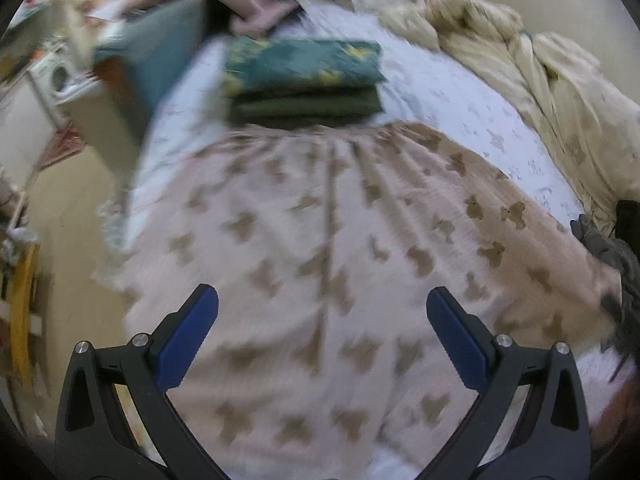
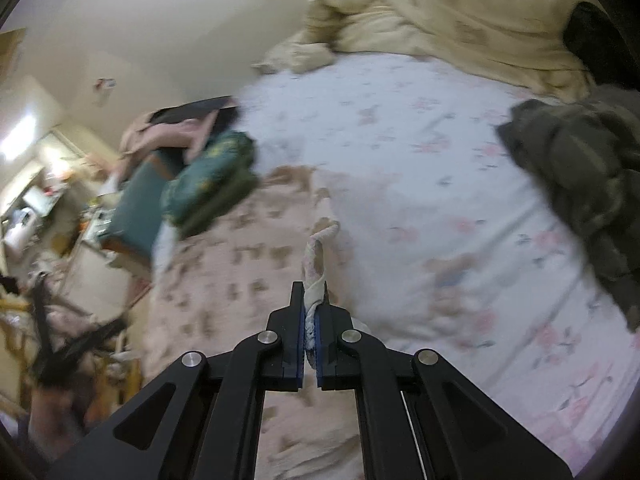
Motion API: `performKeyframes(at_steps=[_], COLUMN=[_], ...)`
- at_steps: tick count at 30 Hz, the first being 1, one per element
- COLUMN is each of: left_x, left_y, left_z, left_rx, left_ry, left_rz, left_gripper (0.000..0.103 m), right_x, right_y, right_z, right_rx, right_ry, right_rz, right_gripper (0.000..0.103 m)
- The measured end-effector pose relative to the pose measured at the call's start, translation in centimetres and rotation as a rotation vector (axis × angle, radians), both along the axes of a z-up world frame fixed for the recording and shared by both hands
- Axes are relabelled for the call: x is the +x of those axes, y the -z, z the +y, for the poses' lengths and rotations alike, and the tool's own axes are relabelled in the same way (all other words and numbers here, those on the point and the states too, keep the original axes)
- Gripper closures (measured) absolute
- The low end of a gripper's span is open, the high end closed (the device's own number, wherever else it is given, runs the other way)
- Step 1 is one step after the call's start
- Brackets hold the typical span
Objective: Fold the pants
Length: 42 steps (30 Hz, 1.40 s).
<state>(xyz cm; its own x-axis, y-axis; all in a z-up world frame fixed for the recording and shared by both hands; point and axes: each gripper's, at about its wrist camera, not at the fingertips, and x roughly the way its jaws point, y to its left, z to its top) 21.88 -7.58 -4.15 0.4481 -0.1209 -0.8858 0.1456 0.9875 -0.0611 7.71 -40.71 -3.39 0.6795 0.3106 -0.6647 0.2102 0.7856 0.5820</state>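
Pinching an edge of the pink bear-print pants [image 2: 248,264], the right gripper [image 2: 311,320] seems ready to fold them, while the left gripper [image 1: 322,312] hovers wide open above the cloth, holding nothing.

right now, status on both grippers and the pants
Left gripper open over pants. Right gripper shut on pants edge. Folded stack beyond waistband, apart.
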Motion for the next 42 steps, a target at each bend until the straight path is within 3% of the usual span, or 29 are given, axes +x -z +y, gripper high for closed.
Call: performKeyframes(at_steps=[4, 9, 11, 14, 18, 20, 22, 24, 27, 30, 33, 42], left_x=[8.9, 16.9, 19.3, 21.8, 23.6, 24.0, 24.4, 24.7, 25.1, 24.6, 23.9, 23.0], left_y=[2.7, 5.2, 7.0, 9.4, 11.8, 12.5, 12.7, 12.9, 14.0, 12.6, 10.0, 0.1], left_z=[-5.4, -11.3, -13.8, -16.6, -19.1, -19.6, -19.9, -20.2, -20.8, -20.8, -20.9, -16.6], left_rx=[-0.046, -0.075, -0.098, -0.124, -0.073, -0.042, -0.042, -0.02, 0.016, 0.022, 0.083, 0.241], left_ry=[0.043, 0.02, 0.021, 0.028, 0.038, 0.046, 0.066, 0.083, 0.125, 0.174, 0.232, 0.346], left_rz=[0.148, 0.174, 0.214, 0.274, 0.294, 0.305, 0.301, 0.29, 0.325, 0.272, 0.227, 0.114], left_gripper=[0.001, 0.002, 0.002, 0.01, 0.02, 0.031, 0.056, 0.067, 0.101, 0.103, 0.103, 0.103], right_x=[0.2, 0.2, 0.7, 1.1, 1.1, 1.2, 1.4, 1.4, 1.4, 1.3, 1.2, 1.2], right_y=[0.4, 2.2, 3.0, 3.7, 4.0, 4.1, 4.1, 3.9, 3.8, 3.6, 3.0, -2.0], right_z=[1.4, 3.7, 4.2, 4.7, 4.4, 4.1, 3.9, 3.7, 3.5, 3.5, 4.2, 12.0], right_rx=[0.062, 0.066, 0.058, 0.041, 0.042, 0.049, 0.059, 0.06, 0.061, 0.061, 0.064, 0.111], right_ry=[-0.061, -0.166, -0.193, -0.217, -0.212, -0.2, -0.187, -0.181, -0.176, -0.178, -0.214, -0.548], right_rz=[0.023, 0.095, 0.125, 0.148, 0.157, 0.164, 0.168, 0.166, 0.163, 0.156, 0.126, -0.09], right_gripper=[0.101, 0.101, 0.101, 0.101, 0.101, 0.101, 0.101, 0.101, 0.101, 0.101, 0.101, 0.101])
